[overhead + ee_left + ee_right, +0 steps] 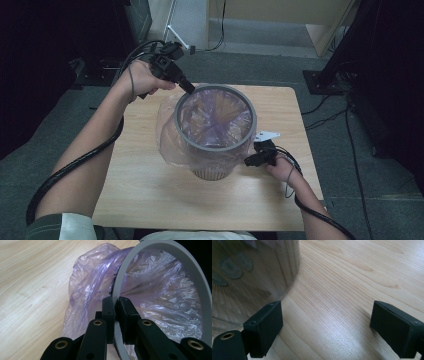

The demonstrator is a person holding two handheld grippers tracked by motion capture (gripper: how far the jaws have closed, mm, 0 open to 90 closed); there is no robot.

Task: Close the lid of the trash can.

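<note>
A wooden table (150, 195) was seen from above, and near its middle stood a waste bin (212, 167), taken here as the landmark for everything else. The bin was upright, with a stiff grey rim (216, 145) round its mouth and a patterned, woven-looking wall below. It was judged to be light and rigid, likely to tip or slide on the smooth wood if pushed from one side.

A thin purple-tinted plastic bag (167, 135) lined the bin; it was spread across the inside and spilled over the rim, billowing loosely down the outside on the bin's left and near sides. The film was judged soft, crinkly and slippery, easily torn on a hard edge (a pinch through a doubled fold would hold better than a single layer). The best hold was judged to be at the rim itself, where film is backed by stiff plastic.

The left gripper (188, 89) was held at the far-left edge of the bin. In the left gripper view its jaws (115, 307) were seen nearly closed, one pad inside the rim (120, 282) and one outside, clamped on the rim with the bag (85, 297) film caught between.

The right gripper (256, 159) was held low beside the bin's right wall, near the base. In the right gripper view its jaws were seen spread wide above bare wood, holding nothing, with the left pad (265, 327) just beside the bin wall (249, 277); contact could not be told.
</note>
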